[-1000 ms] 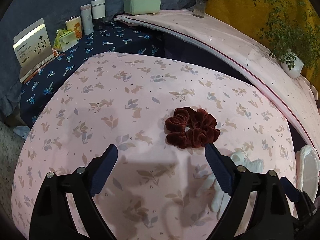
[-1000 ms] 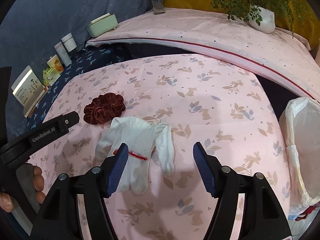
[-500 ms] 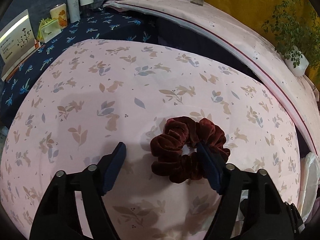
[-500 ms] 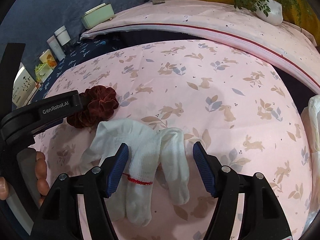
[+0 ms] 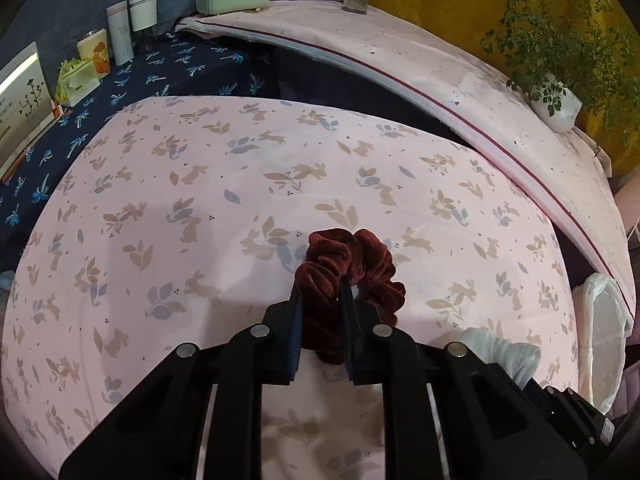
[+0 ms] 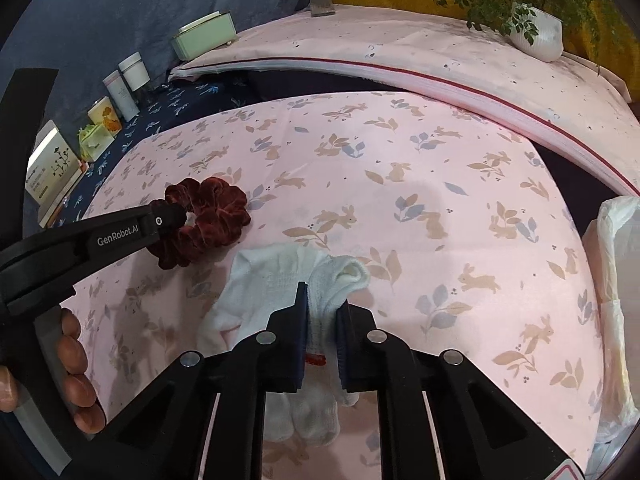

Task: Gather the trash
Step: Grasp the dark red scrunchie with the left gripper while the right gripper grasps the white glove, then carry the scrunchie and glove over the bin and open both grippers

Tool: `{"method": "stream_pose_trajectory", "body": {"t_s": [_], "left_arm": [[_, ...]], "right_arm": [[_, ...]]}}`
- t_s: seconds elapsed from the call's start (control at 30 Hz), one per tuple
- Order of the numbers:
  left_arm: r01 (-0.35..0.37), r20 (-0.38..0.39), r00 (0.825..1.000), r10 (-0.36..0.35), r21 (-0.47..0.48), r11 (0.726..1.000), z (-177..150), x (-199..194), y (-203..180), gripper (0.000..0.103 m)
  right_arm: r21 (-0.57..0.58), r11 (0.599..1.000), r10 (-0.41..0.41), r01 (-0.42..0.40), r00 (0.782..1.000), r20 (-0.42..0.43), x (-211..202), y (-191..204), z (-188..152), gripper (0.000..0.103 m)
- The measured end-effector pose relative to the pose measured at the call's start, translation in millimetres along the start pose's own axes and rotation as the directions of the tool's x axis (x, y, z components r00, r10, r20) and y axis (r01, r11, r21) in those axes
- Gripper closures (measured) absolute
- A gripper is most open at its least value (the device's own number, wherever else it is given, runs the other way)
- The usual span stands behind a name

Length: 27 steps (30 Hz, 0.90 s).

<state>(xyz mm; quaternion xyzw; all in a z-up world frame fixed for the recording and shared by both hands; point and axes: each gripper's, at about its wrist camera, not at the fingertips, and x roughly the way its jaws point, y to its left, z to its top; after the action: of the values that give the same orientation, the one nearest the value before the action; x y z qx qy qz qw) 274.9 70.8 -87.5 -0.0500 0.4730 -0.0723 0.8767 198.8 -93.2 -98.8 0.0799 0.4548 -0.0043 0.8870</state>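
Observation:
A dark red velvet scrunchie lies on the pink rabbit-print cloth. My left gripper is shut on its near part. The scrunchie also shows in the right wrist view, with the left gripper clamped on it. White cotton gloves with a red cuff line lie bunched just right of the scrunchie. My right gripper is shut on the gloves. A bit of glove shows in the left wrist view.
A white trash bag stands open at the right edge of the cloth, also in the left wrist view. Boxes and jars line the dark blue cloth at the far left. A potted plant stands on the raised pink ledge behind.
Both grippers moved forward and down and closed: the left onto the scrunchie, the right onto the white gloves, which bunched up between the fingers.

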Motion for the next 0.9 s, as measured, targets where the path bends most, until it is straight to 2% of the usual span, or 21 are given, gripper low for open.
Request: {"method": "stream_pose_trajectory", "body": {"t_s": [0.23,0.5,0.9], "left_arm": [[0.026,0.040,0.999,-0.028,0.047,0.999,-10,-40,-39,0.088],[0.074,0.071,0.994,-0.084,0.129,0.989,-28,-79,-106,0.088],[0.149,0.063,0.983,-0.173,0.277,0.949,-61,-107,-217,0.088]], "right_arm": [[0.044,0.999,-0.023,0.020,0.998,0.058,-42,-28,1,0.092],[0.098,0.994,-0.061,0.049,0.989,0.133,-97,-76,-5,0.092],[0.221,0.969,-0.155,0.110,0.968,0.199,-158,-165,-24,0.092]]}}
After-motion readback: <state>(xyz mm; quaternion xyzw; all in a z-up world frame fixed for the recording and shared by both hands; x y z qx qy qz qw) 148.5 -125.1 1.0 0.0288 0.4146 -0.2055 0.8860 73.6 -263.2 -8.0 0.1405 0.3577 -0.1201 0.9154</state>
